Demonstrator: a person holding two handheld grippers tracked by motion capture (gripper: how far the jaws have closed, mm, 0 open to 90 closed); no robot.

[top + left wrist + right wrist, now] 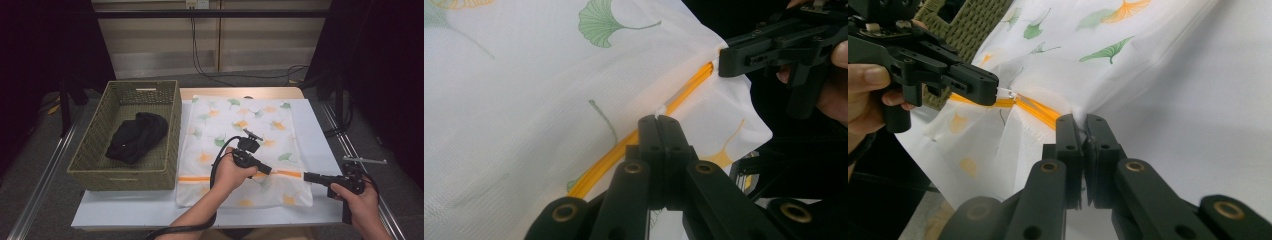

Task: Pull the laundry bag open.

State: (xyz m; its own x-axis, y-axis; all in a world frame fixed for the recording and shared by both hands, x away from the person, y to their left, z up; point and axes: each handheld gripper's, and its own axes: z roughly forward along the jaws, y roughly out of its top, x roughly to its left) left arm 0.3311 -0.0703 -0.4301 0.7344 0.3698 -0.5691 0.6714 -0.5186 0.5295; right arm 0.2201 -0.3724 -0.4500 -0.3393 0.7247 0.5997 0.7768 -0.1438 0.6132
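A white mesh bag (pixel 235 125) printed with ginkgo leaves lies flat on the table, an orange zipper (pixel 192 178) running across its near end. My left gripper (pixel 267 170) rests on the bag, shut on the small white zipper pull (pixel 1007 93). In the left gripper view its jaws meet right at the zipper (pixel 614 152). My right gripper (pixel 306 176) is level at the bag's right edge, shut on the fabric (pixel 1078 107) at the zipper's end. A short stretch of zipper (pixel 1035 110) separates the two grippers.
A green woven basket (pixel 95 145) stands left of the bag and holds a bundled black garment (pixel 137 135). The bag lies on a pale blue sheet (pixel 320 145) covering the table. Dark floor and metal rails flank both sides.
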